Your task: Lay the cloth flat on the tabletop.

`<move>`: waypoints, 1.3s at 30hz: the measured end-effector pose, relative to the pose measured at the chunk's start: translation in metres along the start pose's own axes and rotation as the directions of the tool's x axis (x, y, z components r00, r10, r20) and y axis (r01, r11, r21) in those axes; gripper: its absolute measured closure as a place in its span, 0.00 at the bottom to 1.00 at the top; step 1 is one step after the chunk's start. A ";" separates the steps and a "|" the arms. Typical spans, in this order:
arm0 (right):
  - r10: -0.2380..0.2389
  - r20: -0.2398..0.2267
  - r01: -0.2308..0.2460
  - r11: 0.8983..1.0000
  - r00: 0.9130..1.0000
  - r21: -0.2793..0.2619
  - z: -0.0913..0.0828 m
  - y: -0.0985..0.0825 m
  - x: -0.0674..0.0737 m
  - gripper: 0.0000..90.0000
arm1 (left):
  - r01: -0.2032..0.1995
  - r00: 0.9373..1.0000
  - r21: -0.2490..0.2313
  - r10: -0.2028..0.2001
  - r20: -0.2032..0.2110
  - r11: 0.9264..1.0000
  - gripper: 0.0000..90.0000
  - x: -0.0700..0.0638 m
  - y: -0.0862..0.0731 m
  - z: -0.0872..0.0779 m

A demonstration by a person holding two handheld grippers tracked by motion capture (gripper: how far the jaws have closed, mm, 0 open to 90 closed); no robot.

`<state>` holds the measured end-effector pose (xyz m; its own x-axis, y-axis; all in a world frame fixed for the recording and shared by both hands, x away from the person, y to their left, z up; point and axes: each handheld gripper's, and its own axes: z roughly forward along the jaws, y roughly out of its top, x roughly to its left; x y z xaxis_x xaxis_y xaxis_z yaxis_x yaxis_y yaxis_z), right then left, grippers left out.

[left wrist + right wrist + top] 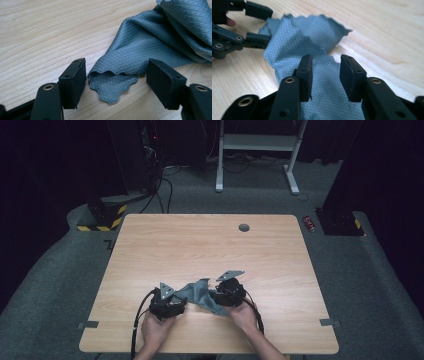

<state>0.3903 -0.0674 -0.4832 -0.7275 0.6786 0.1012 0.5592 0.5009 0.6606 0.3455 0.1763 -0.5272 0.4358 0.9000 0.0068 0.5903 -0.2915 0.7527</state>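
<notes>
A grey-blue microfibre cloth with a quilted diamond weave and a scalloped, stitched edge lies crumpled on the light wooden table, near the table's front edge, between the two hand-held grippers. No brand, label or writing can be read on the cloth, the grippers or the table. The left gripper sits just left of the cloth, held in the person's left hand; in the left gripper view its jaws stand wide apart with a folded corner of the cloth lying on the table between them, and neither pad presses on the fabric. The right gripper sits at the right side of the cloth, held in the right hand; in the right gripper view its jaws are parted a moderate way, over the cloth, which spreads beneath and beyond them, with a clear gap between each pad and the fabric, so nothing is gripped. That view also has the left gripper beyond the cloth's far corner, jaws apart. A round grey cable grommet sits in the table near its far edge, well apart from the cloth. Strips of grey tape mark the table's front corners.
</notes>
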 end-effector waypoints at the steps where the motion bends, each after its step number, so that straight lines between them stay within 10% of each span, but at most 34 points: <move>1: 0.008 -0.004 -0.008 1.000 1.000 0.010 0.003 -0.001 0.001 0.67 | 0.000 1.000 0.000 0.000 0.000 1.000 0.36 0.000 0.000 0.000; 8: 0.012 -0.030 -0.010 0.997 0.999 0.078 0.025 0.001 0.005 0.64 | 0.000 1.000 0.000 0.000 0.000 1.000 0.36 0.000 0.000 0.000; 18: -0.099 -0.003 0.099 0.992 0.995 0.078 0.024 0.000 0.015 0.94 | 0.001 1.000 0.000 -0.001 -0.002 1.000 0.36 0.000 0.000 0.000; 33: -0.050 0.008 0.049 0.995 0.999 0.092 0.007 -0.008 -0.004 0.85 | 0.002 1.000 0.000 -0.002 -0.002 1.000 0.36 0.000 0.000 0.000; 39: -0.073 0.013 0.071 0.991 0.997 0.117 0.011 -0.009 -0.001 0.97 | 0.002 1.000 0.000 -0.002 -0.002 1.000 0.36 0.000 0.000 0.000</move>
<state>0.3903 -0.0666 -0.4978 -0.7615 0.6467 0.0431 0.5483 0.6074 0.5748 0.3453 0.1761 -0.5272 0.4334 0.9012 0.0070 0.5906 -0.2900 0.7530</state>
